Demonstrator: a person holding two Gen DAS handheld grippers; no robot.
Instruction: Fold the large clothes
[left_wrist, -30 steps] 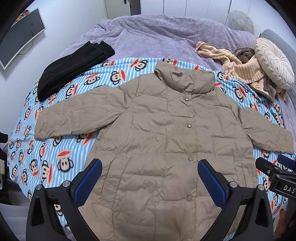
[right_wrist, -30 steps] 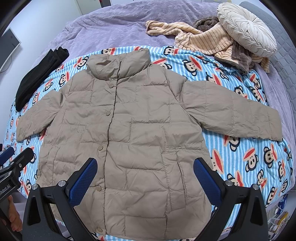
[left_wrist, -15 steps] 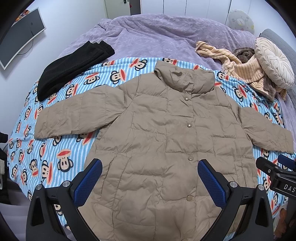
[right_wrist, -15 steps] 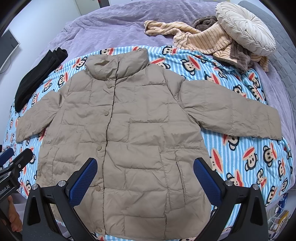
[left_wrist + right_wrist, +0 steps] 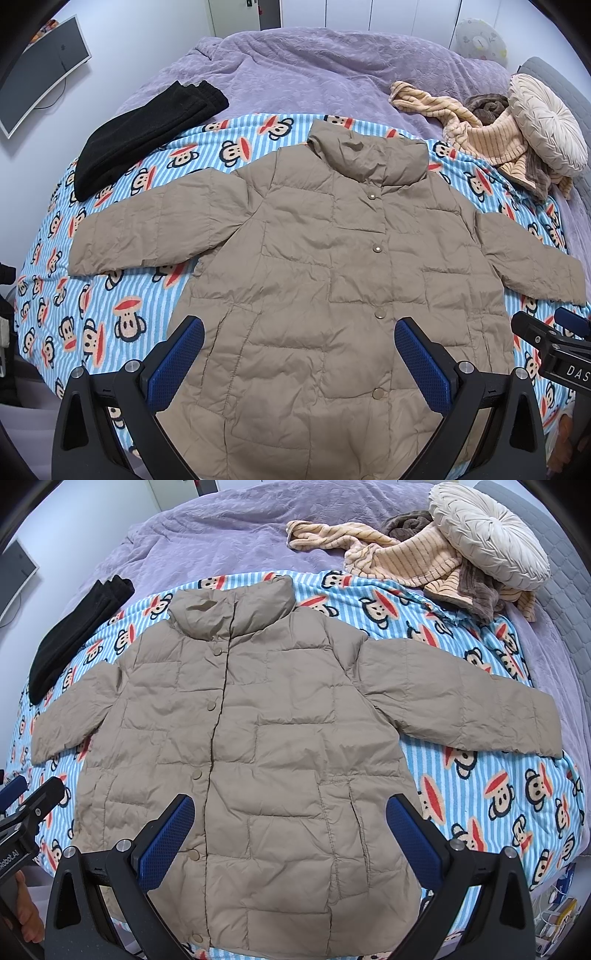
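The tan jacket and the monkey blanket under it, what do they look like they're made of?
Tan jacket: likely thin matte nylon or polyester shell with padding; quilted panels, fine crinkles. Monkey blanket: probably soft printed fleece; fuzzy, non-shiny surface.

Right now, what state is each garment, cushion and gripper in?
Tan puffer jacket: flat, front up, snapped shut, sleeves spread, unfolded.
Black garment: folded, lying beside the jacket.
Striped beige garment: crumpled heap.
Round cushion: resting on that heap.
Left gripper: open, holding nothing.
Right gripper: open, holding nothing.
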